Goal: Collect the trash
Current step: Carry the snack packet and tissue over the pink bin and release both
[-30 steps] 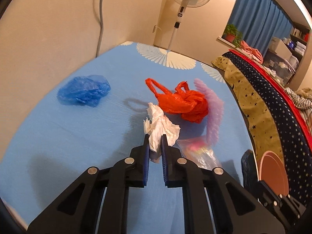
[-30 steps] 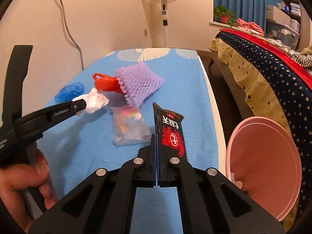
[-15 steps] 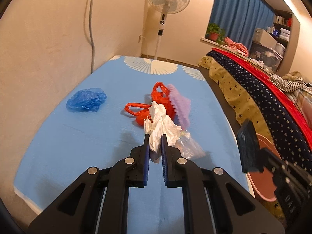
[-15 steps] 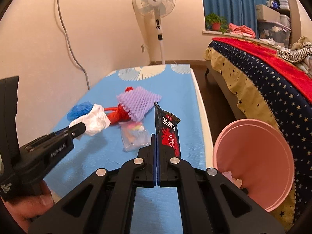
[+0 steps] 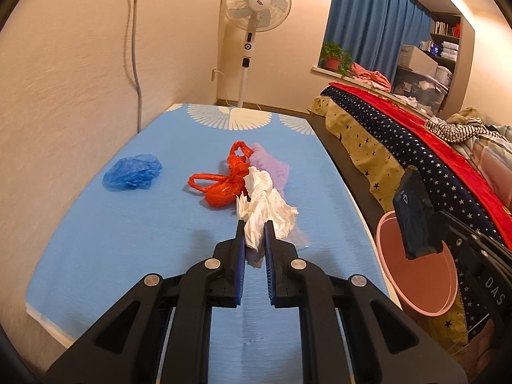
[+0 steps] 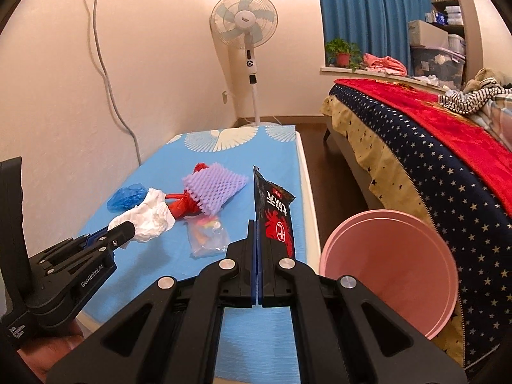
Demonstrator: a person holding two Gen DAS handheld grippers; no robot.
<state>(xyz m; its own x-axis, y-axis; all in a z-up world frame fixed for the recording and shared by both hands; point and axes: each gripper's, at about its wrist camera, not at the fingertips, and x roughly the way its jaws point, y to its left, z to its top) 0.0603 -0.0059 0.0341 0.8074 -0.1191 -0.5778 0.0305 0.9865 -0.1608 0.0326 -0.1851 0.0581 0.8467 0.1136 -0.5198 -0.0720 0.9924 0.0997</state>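
Left wrist view
Left tongs: we see our left gripper (image 5: 254, 240) clamped on one crumpled white plastic bag (image 5: 265, 204), held above the blue mat (image 5: 128, 240).
Ahead of these tongs: we count one orange bag (image 5: 224, 182) and one purple foam net (image 5: 272, 168), touching each other.
Ahead-left: one blue bag (image 5: 132, 172), well apart.
Right: one pink bin (image 5: 419, 275) beside the mat; the right gripper (image 5: 425, 240) holds a dark wrapper (image 5: 412, 214) over it.

Right wrist view
Right tongs: our right gripper (image 6: 257, 233) is closed flat on one black snack wrapper (image 6: 273, 211), standing upright.
Right of these tongs: the one pink bin (image 6: 390, 265), open, near.
Left: our left gripper (image 6: 123, 228) with the white plastic bag (image 6: 148, 216).
Ahead-left on the blue mat (image 6: 160, 272): we count four pieces, namely purple foam net (image 6: 214, 192), orange bag (image 6: 182, 206), blue bag (image 6: 126, 196), one clear packet (image 6: 208, 236).
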